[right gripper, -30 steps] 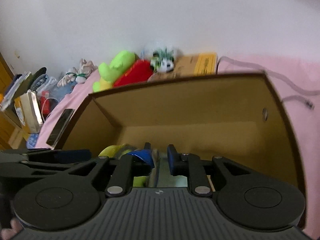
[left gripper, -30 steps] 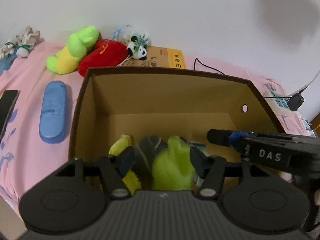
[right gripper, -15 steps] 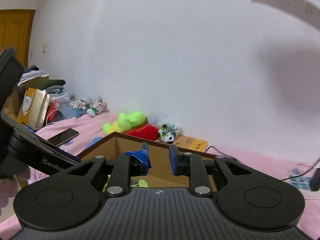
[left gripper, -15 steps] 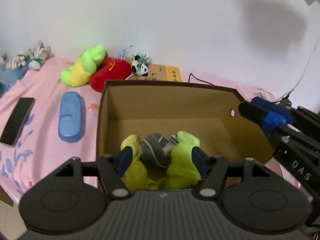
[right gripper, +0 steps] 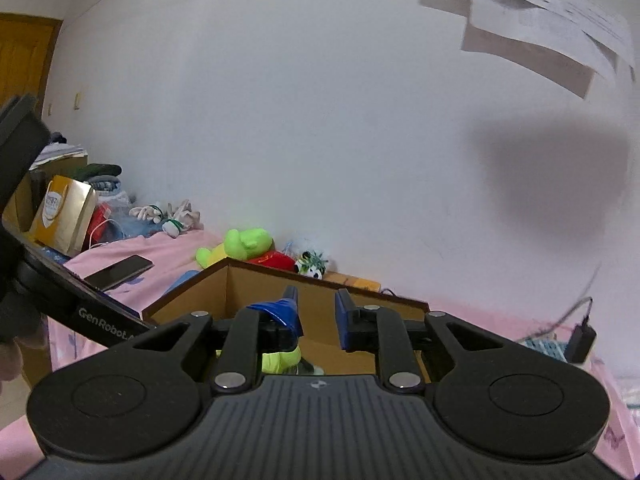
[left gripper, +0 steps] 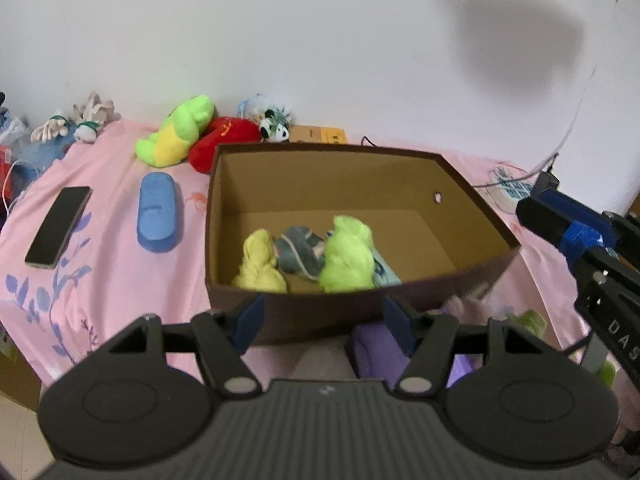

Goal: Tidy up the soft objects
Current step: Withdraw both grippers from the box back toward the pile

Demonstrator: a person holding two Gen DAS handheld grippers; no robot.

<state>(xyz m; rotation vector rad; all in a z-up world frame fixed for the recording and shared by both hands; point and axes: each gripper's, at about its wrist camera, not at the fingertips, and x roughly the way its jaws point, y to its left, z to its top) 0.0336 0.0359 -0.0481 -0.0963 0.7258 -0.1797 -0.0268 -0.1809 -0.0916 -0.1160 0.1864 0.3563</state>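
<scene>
Our left claw gapes empty (backed off); right one sits near-closed; box holds crumpled socks.

both grippers have pulled back out of the box, empty.

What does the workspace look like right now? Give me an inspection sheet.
Surface: pink floral bedsheet.
Job's things: cardboard box holds yellow, grey and green rolled socks; purple fabric lies outside, in front.
Clutter: green plush, red plush, panda, blue case, phone.
Grippers: left gripper open, empty; right gripper holds nothing.
Cables: charger lead by the wall.
Surroundings: white wall, papers.
</scene>
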